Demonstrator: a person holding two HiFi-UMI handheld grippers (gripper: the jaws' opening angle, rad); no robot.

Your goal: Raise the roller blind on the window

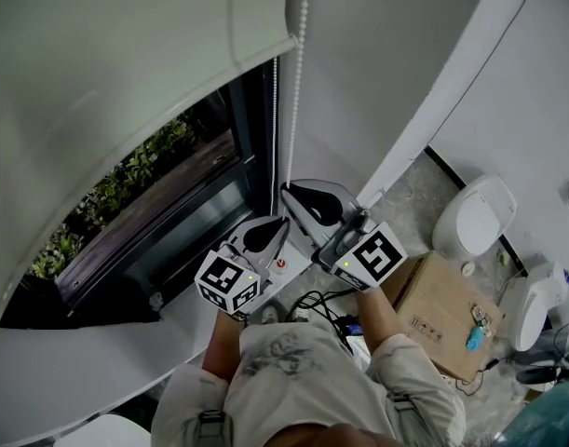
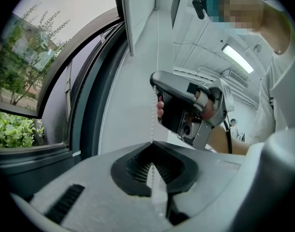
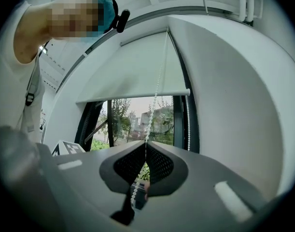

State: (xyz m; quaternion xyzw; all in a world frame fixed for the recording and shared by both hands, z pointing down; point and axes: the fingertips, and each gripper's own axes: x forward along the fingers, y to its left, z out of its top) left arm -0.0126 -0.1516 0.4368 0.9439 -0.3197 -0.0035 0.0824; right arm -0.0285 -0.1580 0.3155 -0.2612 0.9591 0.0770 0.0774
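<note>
The white roller blind (image 1: 126, 54) covers the upper part of the window, and its bottom bar (image 3: 133, 96) hangs above the open pane. A white bead chain (image 1: 297, 82) hangs down beside the dark window frame. My right gripper (image 1: 288, 191) is shut on this chain, which runs up from the jaw tips (image 3: 146, 143) in the right gripper view. Just below it, my left gripper (image 1: 284, 222) is also shut on the bead chain (image 2: 153, 115), the chain passing between its closed tips. In the left gripper view the right gripper (image 2: 186, 105) shows above, with a hand on it.
A white wall stands right of the window. Below the pane runs a white sill (image 1: 79, 343). On the floor to the right lie a cardboard box (image 1: 442, 310), black cables (image 1: 326, 305) and a white toilet (image 1: 475, 214). Green bushes (image 1: 126, 184) show outside.
</note>
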